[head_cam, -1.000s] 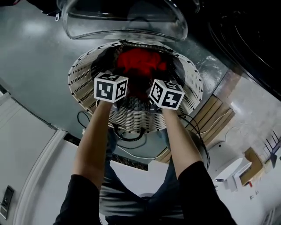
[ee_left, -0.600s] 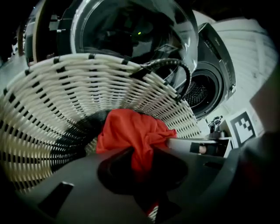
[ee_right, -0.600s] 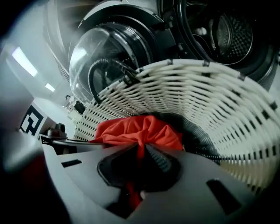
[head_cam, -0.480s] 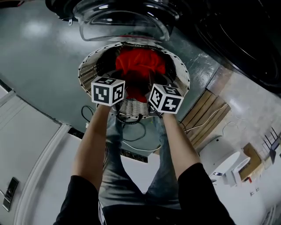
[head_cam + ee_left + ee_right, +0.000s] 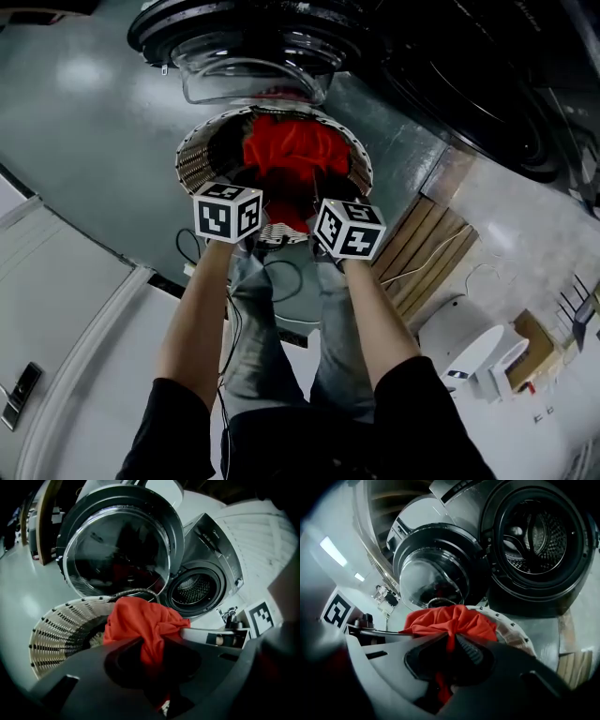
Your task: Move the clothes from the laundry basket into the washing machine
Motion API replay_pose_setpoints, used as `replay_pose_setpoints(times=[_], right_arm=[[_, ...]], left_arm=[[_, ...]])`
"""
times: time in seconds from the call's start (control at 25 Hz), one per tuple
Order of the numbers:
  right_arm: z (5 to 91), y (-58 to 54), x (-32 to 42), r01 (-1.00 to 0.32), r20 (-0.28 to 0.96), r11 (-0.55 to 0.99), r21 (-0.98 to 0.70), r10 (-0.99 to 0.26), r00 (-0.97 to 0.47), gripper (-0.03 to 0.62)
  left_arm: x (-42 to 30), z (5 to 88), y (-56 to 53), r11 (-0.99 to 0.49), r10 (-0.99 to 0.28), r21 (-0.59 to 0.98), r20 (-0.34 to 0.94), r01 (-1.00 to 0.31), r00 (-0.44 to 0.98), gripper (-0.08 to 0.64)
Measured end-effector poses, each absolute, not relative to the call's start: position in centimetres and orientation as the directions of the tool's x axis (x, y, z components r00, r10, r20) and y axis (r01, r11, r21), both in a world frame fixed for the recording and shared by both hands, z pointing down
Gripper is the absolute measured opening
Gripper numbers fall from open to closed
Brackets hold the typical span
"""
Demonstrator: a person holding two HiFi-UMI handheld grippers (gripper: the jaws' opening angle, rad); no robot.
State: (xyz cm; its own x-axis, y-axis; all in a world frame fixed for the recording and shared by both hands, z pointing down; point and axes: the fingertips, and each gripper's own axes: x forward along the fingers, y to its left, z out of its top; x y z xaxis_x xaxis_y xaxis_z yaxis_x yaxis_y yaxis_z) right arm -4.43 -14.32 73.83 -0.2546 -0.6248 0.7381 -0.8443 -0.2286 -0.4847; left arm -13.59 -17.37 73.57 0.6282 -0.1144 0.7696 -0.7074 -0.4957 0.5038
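Fabric is bunching between the jaws of the left tool [image 5: 152, 651] in the left gripper view. The tool is clamping a fold of the red garment [image 5: 143, 620], and the rest of the cloth is hanging in a lump just over the laundry basket [image 5: 56, 630]. Behind it the washing machine [image 5: 225, 555] is standing with its door [image 5: 117, 541] swung wide and its drum [image 5: 194, 588] showing dark. No clothing is showing in the part of the drum that can be seen. Something pale is lying low in the basket, too dim to name.

In the right gripper view the right tool [image 5: 451, 641] is pinching another fold of the same garment, its jaws nearly together on the cloth. The drum is gaping above and to the right, well apart from the garment, and its perforated wall is looking bare.

In the head view both tools are holding the red bundle over the mouth of the basket, which is sitting on the floor [image 5: 84, 141] below the glass door.

Judging from this, the task is looking barely begun: the garment is gripped and raised over the basket, but it is not yet at the opening. Carrying it across, pushing it into the drum and letting go are all remaining, as is checking the basket for more pieces.
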Motion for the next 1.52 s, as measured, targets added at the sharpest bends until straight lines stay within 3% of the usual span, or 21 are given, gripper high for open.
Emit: replay_pose_setpoints(times=[0.68, 1.04, 1.52], right_arm=[[55.8, -14.7, 0.2, -0.870, 0.639, -0.128, -0.475, -0.730, -0.241, 0.044], [48.2, -14.0, 1.9, -0.879, 0.584, -0.201, -0.433, -0.805, -0.104, 0.044], [35.7, -12.9, 7.8, -0.894, 0.422, -0.290, -0.341, -0.897, 0.129, 0.046]], left_arm=[[-9.3, 56.4, -17.3, -0.493, -0.249, 0.495, 0.708, -0.716, 0.661, 0.104], [-7.2, 48.9, -17.8, -0.600, -0.250, 0.486, 0.641, -0.635, 0.726, 0.104], [-0.3, 36.9, -18.5, -0.789, -0.198, 0.438, 0.482, -0.430, 0.854, 0.104]])
